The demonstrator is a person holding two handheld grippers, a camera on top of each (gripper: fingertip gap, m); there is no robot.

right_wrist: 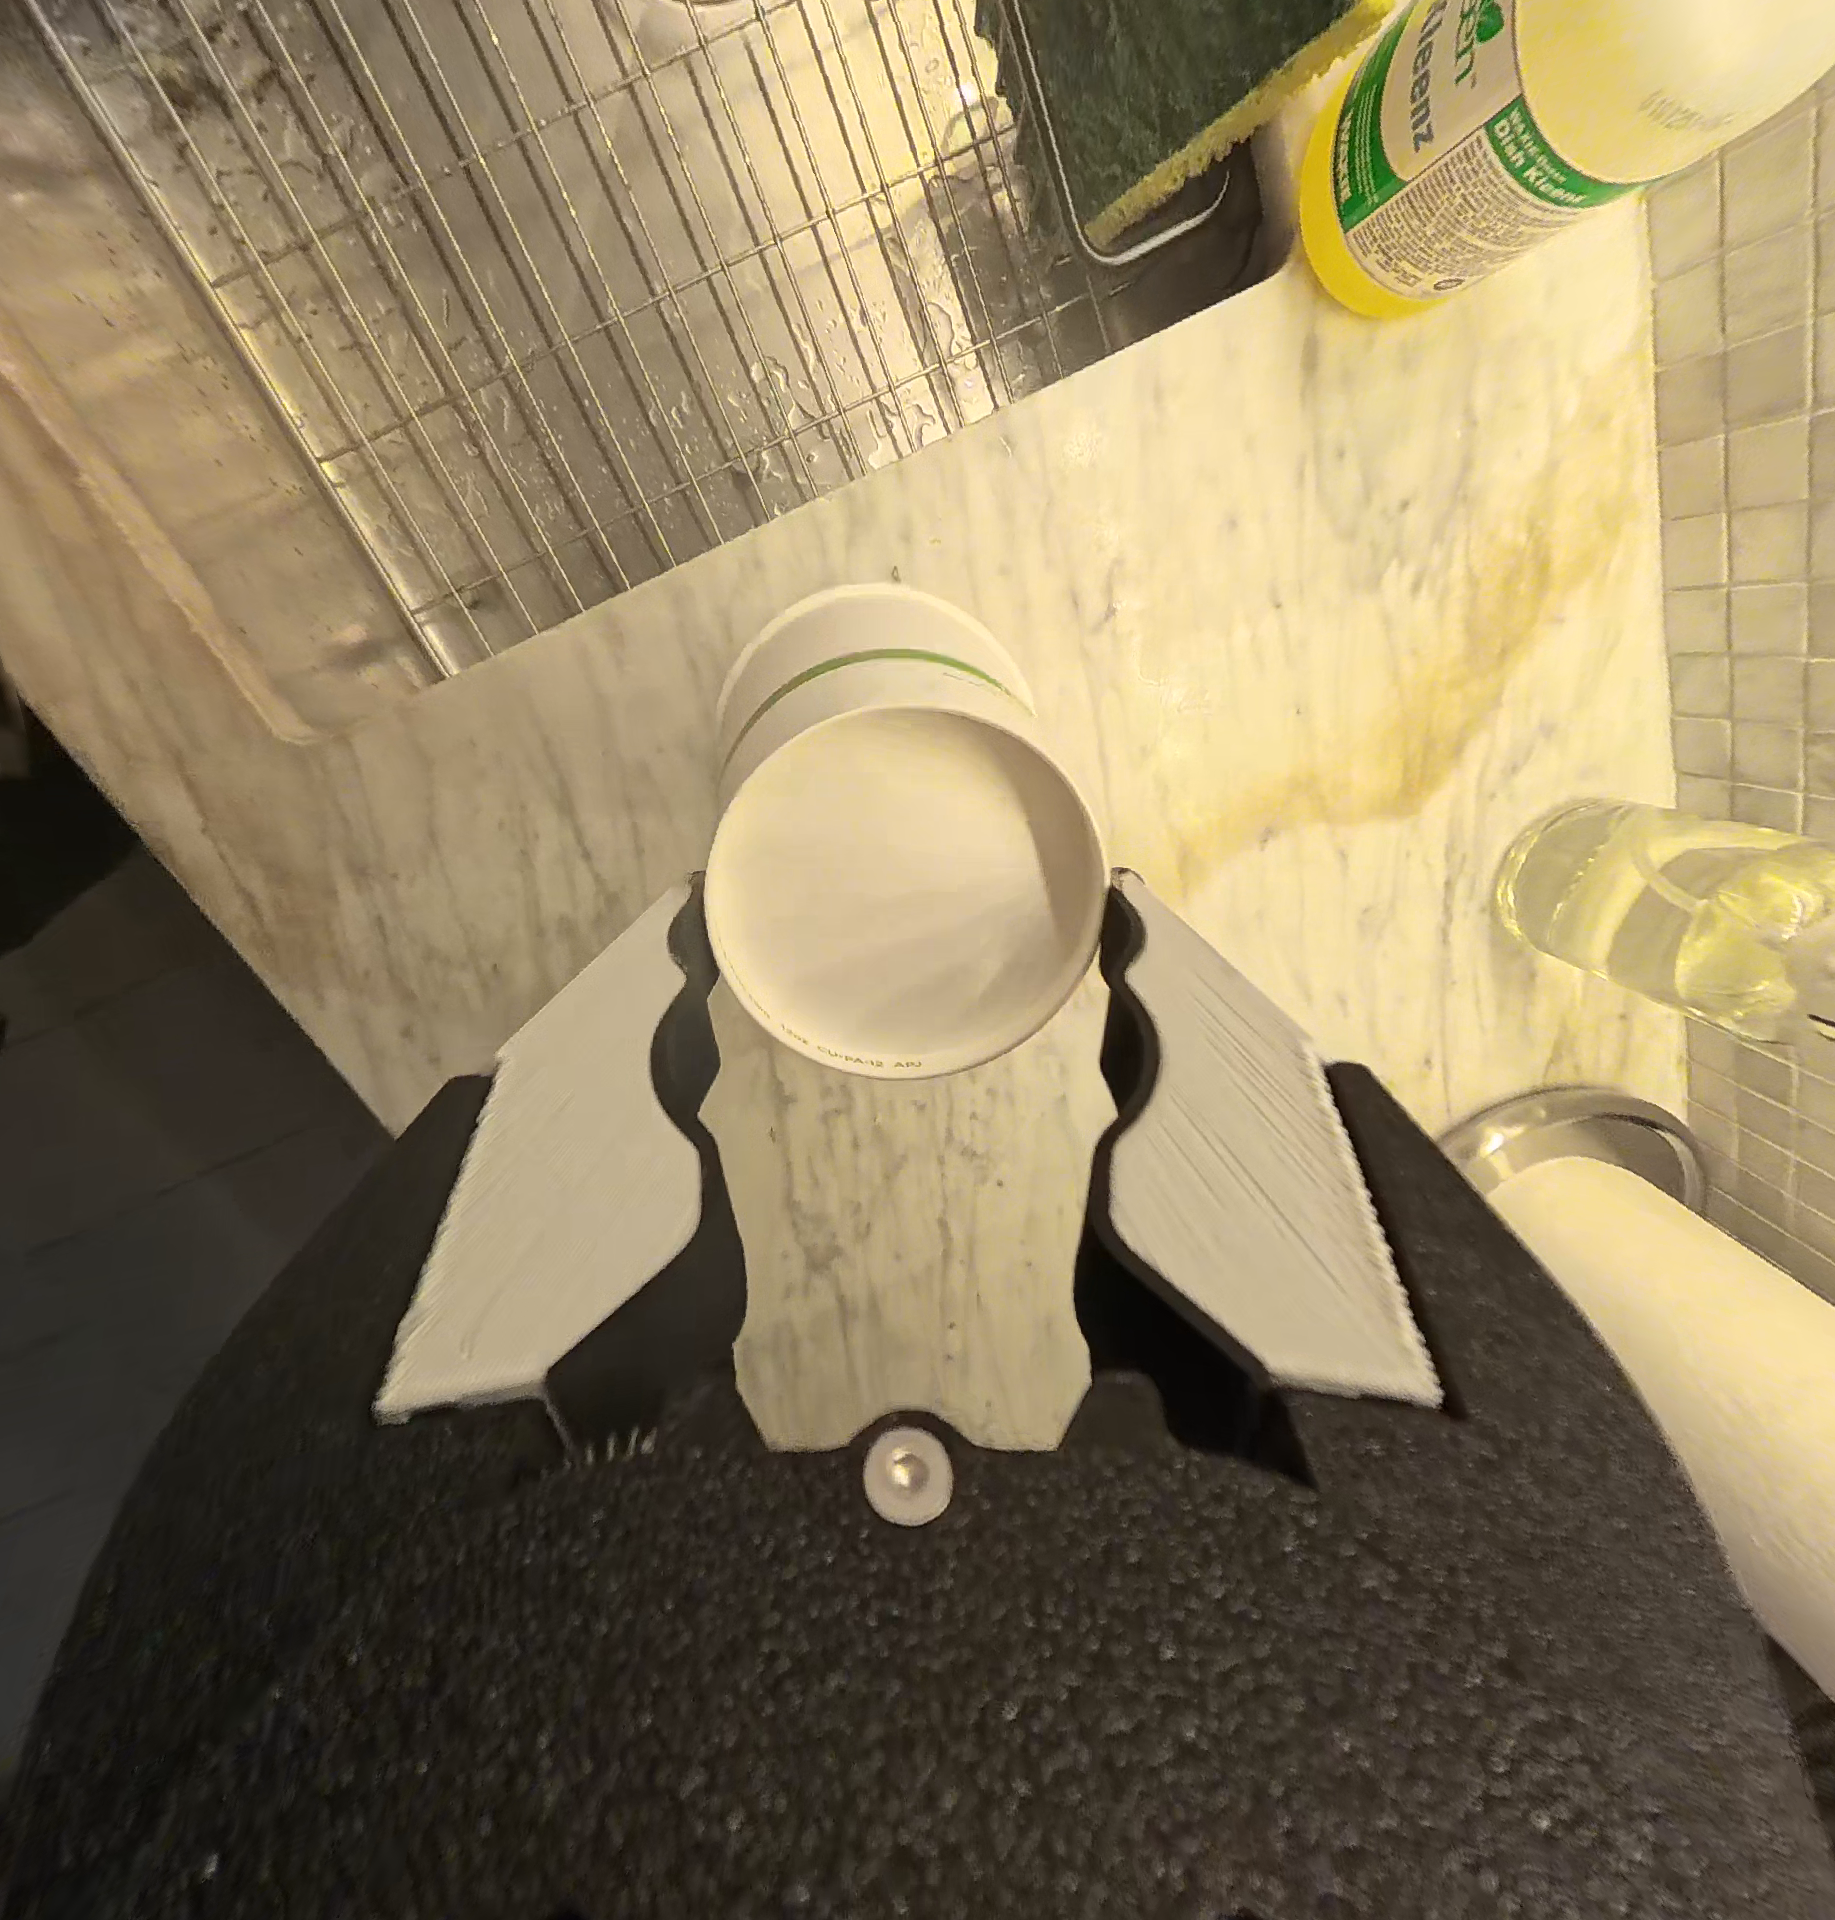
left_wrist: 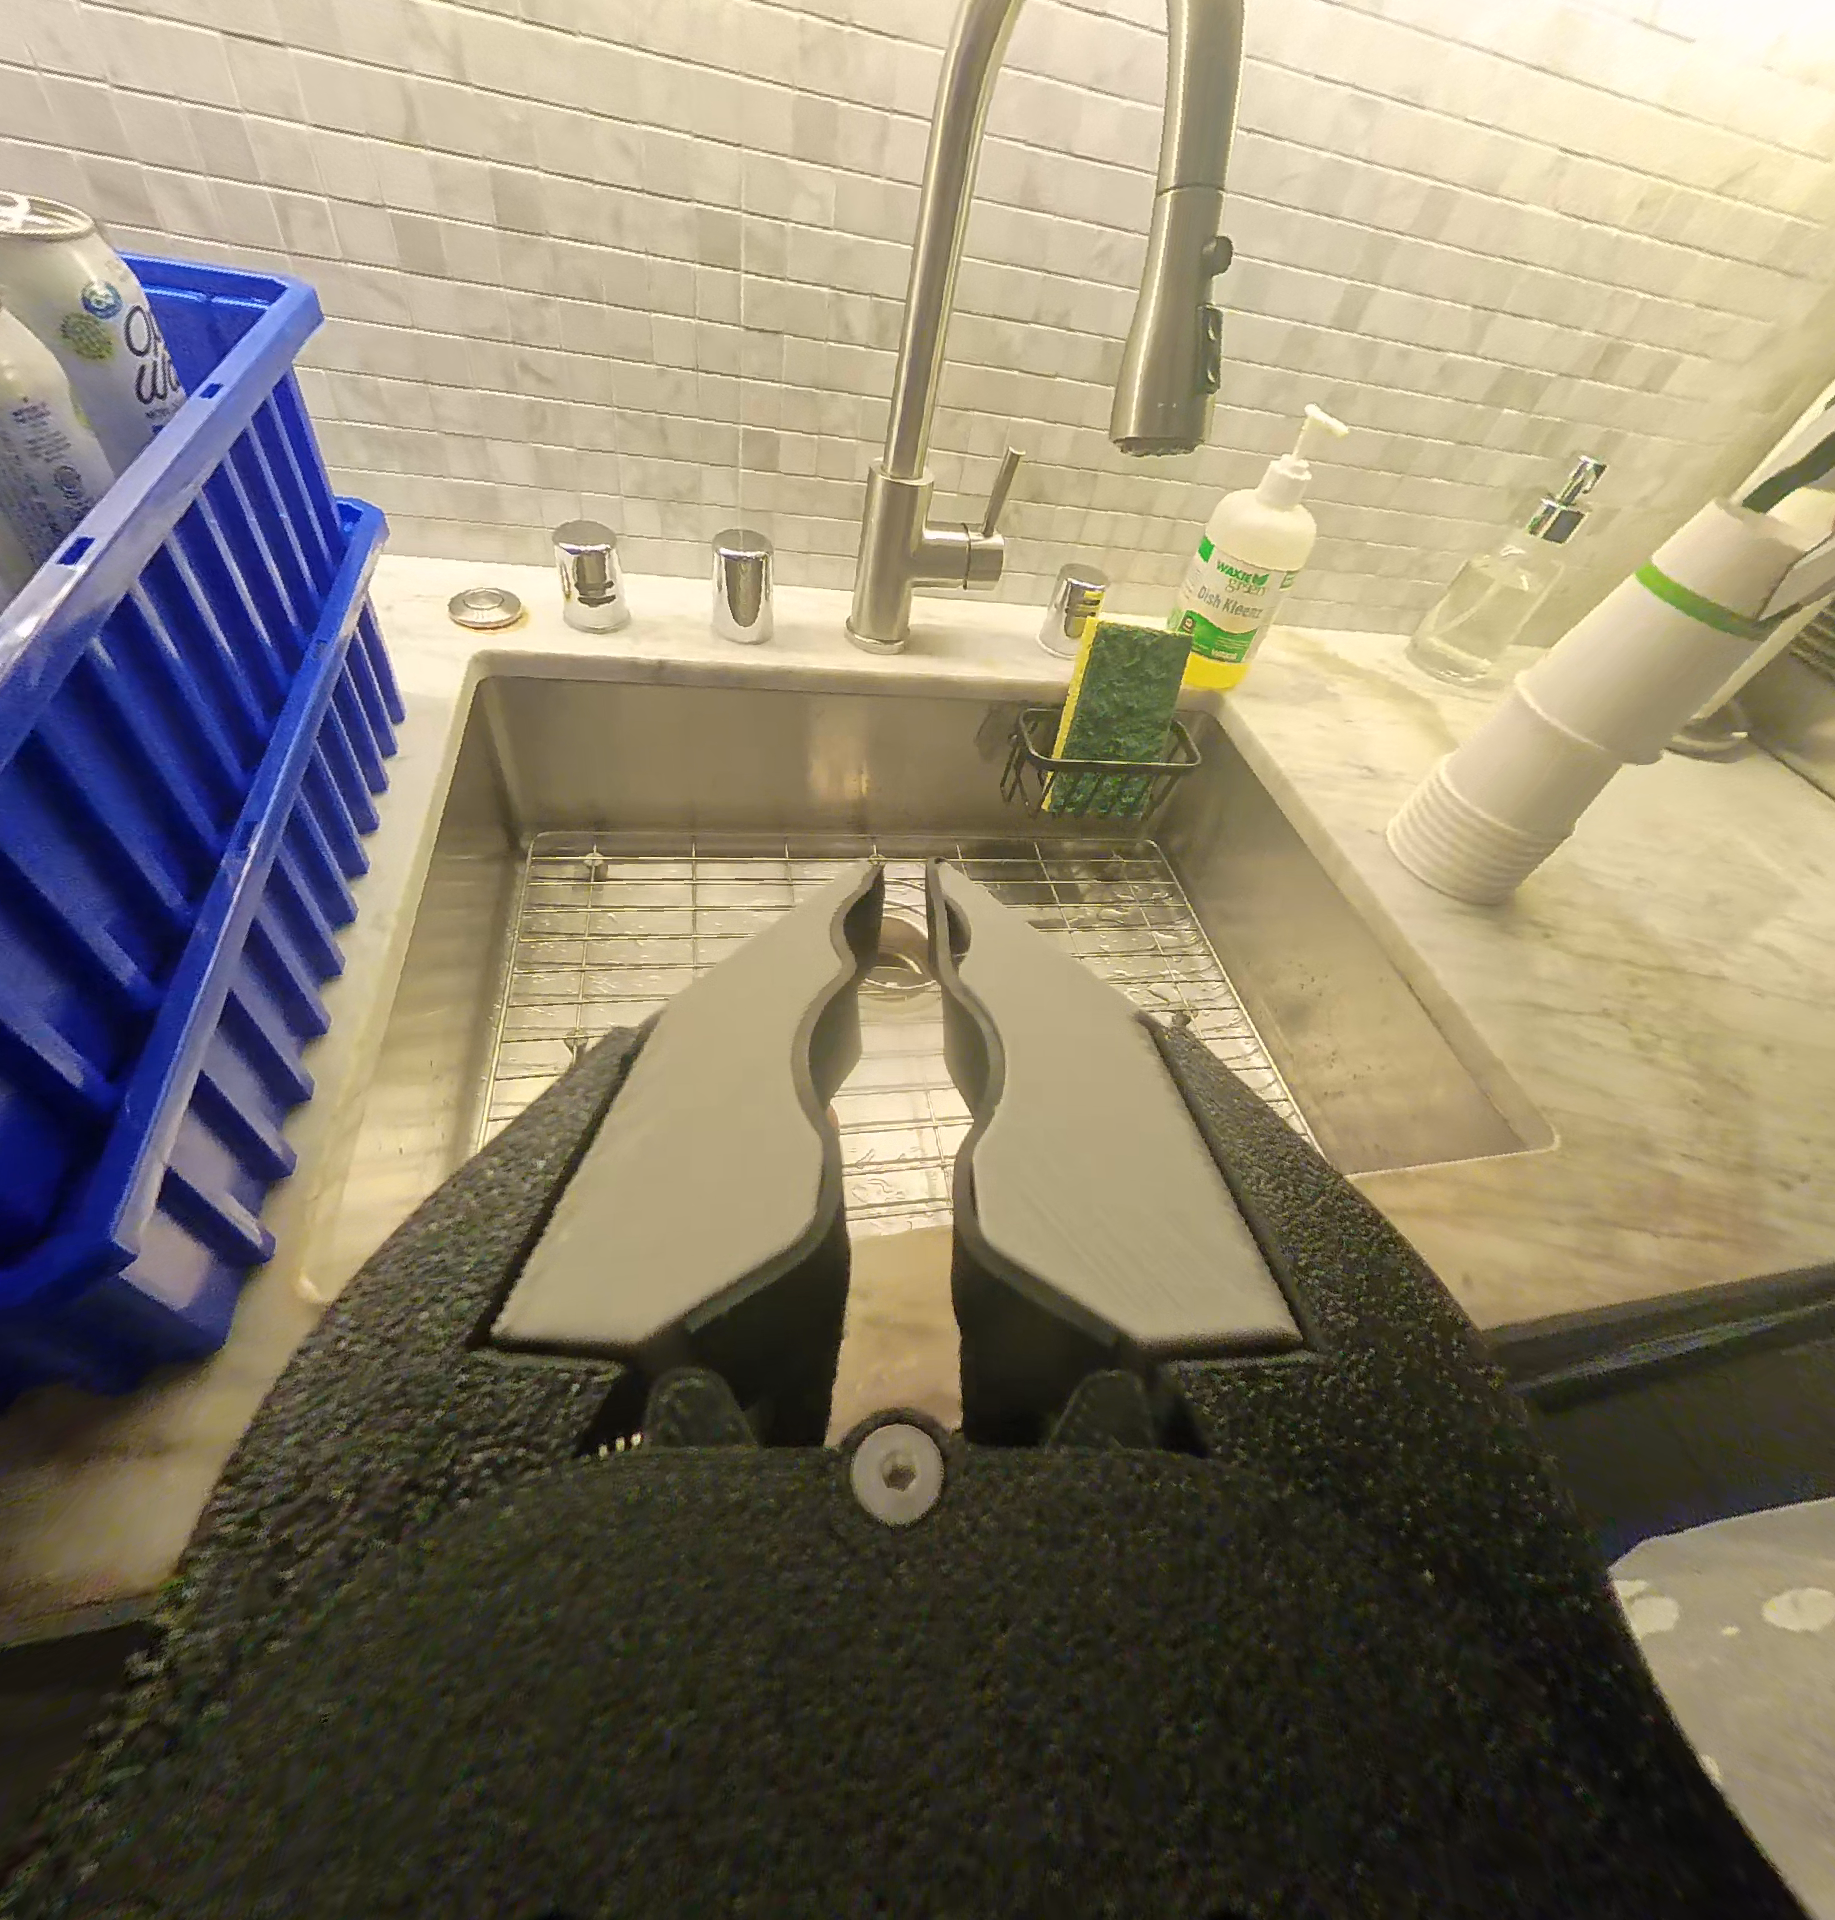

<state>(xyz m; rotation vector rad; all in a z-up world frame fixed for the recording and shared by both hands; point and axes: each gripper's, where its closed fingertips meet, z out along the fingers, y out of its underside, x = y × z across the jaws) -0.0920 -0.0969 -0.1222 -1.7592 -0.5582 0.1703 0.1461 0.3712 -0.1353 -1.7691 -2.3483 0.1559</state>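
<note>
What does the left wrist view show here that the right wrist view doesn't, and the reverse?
Left wrist view only: the faucet, a blue crate holding cans, and the left hand-held gripper, nearly closed and empty over the sink.

Right wrist view only: a paper towel roll and the recessed base of the top cup.

Both: the paper cup stack gripped by the right hand-held gripper, the sponge, the dish soap bottle and the sink grid.
</note>
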